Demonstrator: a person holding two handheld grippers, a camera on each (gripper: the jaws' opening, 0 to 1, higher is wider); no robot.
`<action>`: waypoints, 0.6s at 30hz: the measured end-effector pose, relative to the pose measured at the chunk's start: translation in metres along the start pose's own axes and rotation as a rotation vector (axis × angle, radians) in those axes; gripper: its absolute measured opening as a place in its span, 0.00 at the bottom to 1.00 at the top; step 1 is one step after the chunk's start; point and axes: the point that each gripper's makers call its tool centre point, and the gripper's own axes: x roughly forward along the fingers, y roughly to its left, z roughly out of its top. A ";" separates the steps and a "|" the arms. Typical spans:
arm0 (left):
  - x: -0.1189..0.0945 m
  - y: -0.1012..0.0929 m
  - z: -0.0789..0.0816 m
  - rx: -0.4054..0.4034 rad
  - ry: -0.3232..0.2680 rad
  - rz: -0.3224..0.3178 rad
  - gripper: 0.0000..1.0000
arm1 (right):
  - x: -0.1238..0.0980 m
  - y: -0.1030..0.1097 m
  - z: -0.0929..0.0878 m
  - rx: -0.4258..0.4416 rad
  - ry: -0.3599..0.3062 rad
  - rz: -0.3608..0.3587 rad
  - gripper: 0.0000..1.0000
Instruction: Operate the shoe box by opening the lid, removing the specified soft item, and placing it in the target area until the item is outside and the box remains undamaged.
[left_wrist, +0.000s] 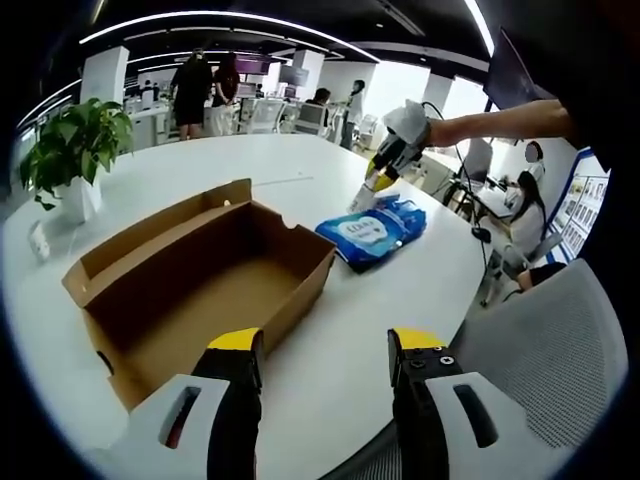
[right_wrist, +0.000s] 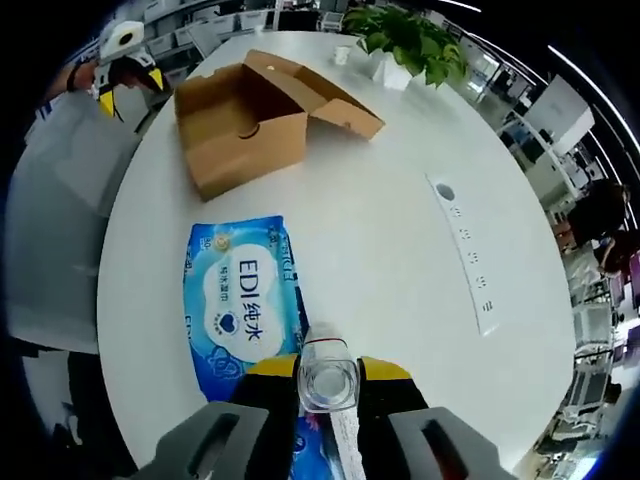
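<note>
Office desks, chairs and several people fill the background behind a round white worktop (left_wrist: 330, 400). On it sits an open cardboard shoe box (left_wrist: 200, 285), its lid folded back; the inside looks bare. From the left claw (left_wrist: 325, 350), whose yellow-tipped jaws stand apart and hold nothing, the box lies just ahead and to the left. A blue pack of wet wipes (left_wrist: 373, 230) lies on the worktop ahead and to the right of that claw, just beside the box's end. The right claw (right_wrist: 328, 372) sits at the pack's near end, jaws closed on a small clear plastic object (right_wrist: 327, 375) that I cannot identify; the pack (right_wrist: 243, 300) stretches ahead and left of it. A potted plant (right_wrist: 410, 40) stands beyond the box, and a white power strip (right_wrist: 462, 250) lies ahead to the right.
</note>
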 end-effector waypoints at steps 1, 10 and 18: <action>0.000 0.000 0.000 0.001 0.000 0.000 0.51 | 0.002 -0.001 -0.001 -0.014 0.011 0.001 0.18; 0.000 0.001 0.000 0.000 0.001 0.002 0.51 | 0.011 -0.010 -0.004 -0.121 0.101 0.013 0.18; 0.001 0.002 0.000 -0.002 0.001 0.001 0.51 | 0.015 -0.011 0.000 -0.160 0.143 0.040 0.18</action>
